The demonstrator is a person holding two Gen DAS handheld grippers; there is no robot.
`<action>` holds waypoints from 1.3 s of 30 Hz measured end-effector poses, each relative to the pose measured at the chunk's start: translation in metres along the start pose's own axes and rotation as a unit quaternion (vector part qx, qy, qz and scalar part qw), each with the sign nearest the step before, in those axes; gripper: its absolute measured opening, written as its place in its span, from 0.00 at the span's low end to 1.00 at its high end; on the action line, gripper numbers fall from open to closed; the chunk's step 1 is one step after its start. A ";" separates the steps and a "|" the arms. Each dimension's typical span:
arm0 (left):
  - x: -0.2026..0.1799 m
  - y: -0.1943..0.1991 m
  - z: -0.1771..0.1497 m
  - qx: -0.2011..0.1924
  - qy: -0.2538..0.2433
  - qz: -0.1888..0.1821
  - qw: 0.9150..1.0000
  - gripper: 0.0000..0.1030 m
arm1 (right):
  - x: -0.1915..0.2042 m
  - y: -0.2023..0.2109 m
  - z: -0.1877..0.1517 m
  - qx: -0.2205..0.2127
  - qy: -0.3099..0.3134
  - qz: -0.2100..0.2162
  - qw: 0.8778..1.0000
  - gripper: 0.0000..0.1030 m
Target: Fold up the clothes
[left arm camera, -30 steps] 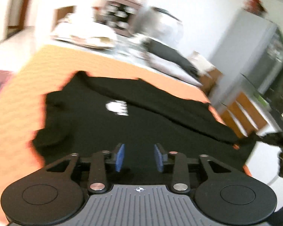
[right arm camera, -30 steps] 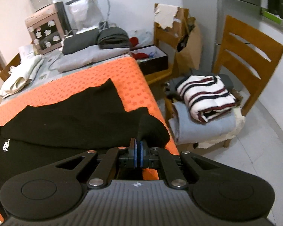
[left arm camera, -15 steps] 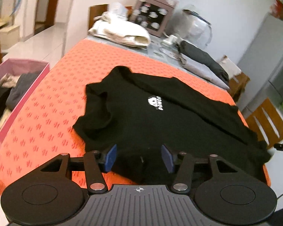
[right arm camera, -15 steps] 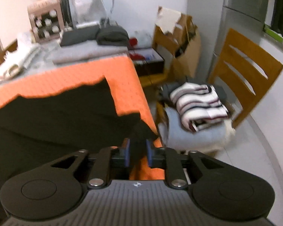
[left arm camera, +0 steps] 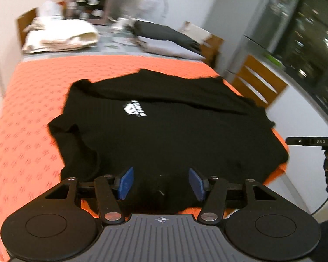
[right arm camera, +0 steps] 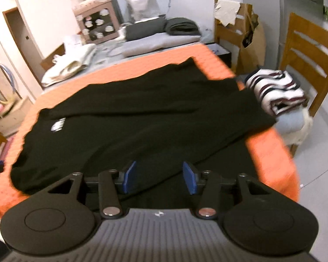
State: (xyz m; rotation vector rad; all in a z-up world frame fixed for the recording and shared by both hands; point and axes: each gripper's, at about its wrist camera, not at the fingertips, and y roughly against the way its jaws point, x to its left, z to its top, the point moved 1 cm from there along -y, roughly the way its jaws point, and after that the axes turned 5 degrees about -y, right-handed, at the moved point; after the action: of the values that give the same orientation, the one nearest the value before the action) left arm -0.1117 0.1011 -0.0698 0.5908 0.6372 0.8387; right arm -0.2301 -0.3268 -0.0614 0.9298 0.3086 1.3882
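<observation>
While the black shirt [left arm camera: 164, 131] lies spread across the orange tablecloth [left arm camera: 32, 120], we hold both tools above its near edge. Left gripper [left arm camera: 161, 183] and right gripper [right arm camera: 159, 176] gape wide, gripping nothing.

Black top [left arm camera: 164, 131] with small white chest logo, spread flat across orange tablecloth [left arm camera: 32, 113]

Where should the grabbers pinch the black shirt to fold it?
Probably the near hem of the black shirt, coming from the table's near edge. It lies flat on the orange cloth, and that edge sits right before the open left gripper and the open right gripper, one toward each end.
</observation>
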 end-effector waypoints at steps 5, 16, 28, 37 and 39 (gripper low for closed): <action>0.018 -0.016 0.009 0.022 -0.014 -0.056 0.998 0.60 | 0.053 -0.001 -0.050 0.018 -0.020 0.050 0.998 0.57; 0.015 -0.061 0.013 0.099 -0.063 -0.156 0.981 0.58 | 0.121 -0.044 -0.098 0.046 -0.069 0.093 0.992 0.61; 0.023 -0.043 0.015 0.088 -0.064 -0.160 0.981 0.04 | 0.121 -0.052 -0.098 0.048 -0.178 0.121 0.975 0.07; 0.022 -0.040 -0.011 0.148 -0.108 -0.138 0.973 0.06 | 0.126 -0.040 -0.111 0.104 -0.139 0.126 0.977 0.07; 0.023 -0.040 -0.016 0.138 -0.107 -0.129 0.976 0.14 | 0.132 -0.050 -0.116 0.115 -0.120 0.108 0.980 0.08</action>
State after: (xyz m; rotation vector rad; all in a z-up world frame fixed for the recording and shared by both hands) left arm -0.0919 0.1022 -0.1152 0.8189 0.6201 0.4381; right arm -0.2473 -0.1573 -0.1270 1.3435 0.1904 1.4385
